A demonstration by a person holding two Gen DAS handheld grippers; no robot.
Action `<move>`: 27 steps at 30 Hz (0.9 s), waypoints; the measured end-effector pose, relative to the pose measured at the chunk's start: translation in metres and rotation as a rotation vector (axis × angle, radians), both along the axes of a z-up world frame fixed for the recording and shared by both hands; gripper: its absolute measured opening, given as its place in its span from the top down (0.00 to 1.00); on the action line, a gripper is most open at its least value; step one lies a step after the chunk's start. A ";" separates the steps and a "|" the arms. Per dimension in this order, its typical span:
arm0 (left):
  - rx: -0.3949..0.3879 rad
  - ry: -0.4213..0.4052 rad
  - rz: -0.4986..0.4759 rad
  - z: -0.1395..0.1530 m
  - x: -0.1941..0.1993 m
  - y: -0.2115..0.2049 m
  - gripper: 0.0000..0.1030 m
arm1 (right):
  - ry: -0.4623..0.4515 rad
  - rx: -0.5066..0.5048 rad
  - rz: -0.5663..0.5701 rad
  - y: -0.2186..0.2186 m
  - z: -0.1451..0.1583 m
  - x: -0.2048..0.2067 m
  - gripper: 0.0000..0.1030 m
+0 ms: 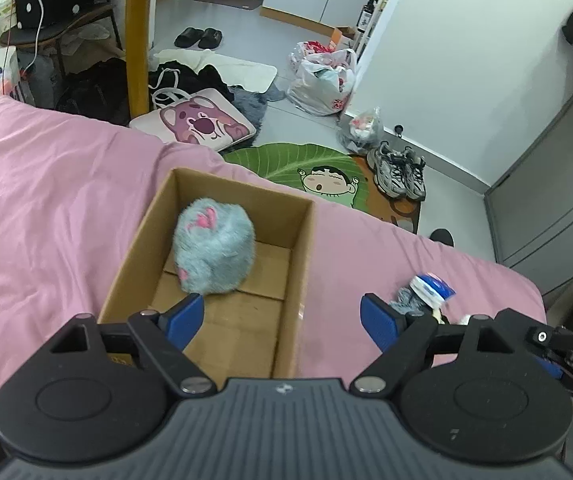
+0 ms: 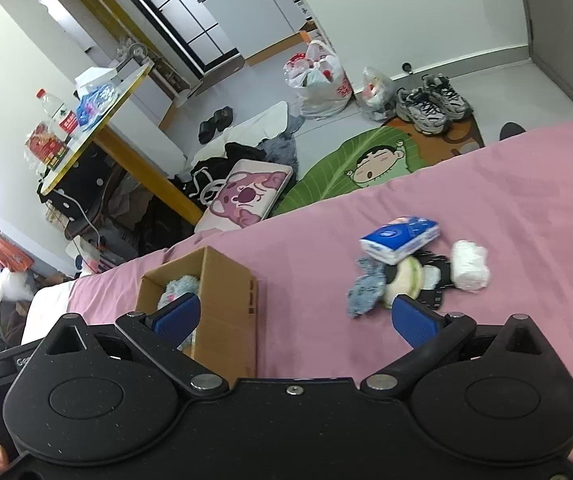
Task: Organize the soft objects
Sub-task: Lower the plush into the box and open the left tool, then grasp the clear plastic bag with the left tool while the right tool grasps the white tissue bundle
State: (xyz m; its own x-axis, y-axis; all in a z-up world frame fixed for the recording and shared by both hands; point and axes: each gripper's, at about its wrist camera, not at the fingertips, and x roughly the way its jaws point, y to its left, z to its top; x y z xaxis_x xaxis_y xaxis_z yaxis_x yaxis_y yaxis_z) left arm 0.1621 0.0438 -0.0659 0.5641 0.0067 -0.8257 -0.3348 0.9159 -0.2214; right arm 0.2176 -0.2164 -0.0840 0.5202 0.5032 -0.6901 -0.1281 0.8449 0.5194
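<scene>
left gripper [image 1: 282, 316], nearest the lens, jaws spread wide and empty, poised over an open cardboard box [image 1: 302, 264] on the pink bed [image 1: 46, 200]; a grey fluffy toy [image 1: 214, 246] lies inside the box. right gripper [image 2: 294, 316], jaws equally wide and empty, hangs above the bed between the box and a cluster: blue tissue pack [image 2: 400, 238], grey sock [image 2: 366, 286], white roll [image 2: 470, 266].
</scene>
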 end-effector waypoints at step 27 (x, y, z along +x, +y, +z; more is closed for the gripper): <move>-0.015 0.137 -0.091 -0.043 -0.002 -0.115 0.18 | 0.074 0.076 -0.129 -0.090 -0.056 0.001 0.00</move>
State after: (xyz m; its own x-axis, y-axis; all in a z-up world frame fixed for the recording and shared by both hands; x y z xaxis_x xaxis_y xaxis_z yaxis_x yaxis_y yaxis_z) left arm 0.1606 -0.0710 -0.1090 0.4438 -0.0520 -0.8946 -0.2787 0.9408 -0.1929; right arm 0.2185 -0.3063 -0.1396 0.5333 0.4877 -0.6912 0.0202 0.8095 0.5867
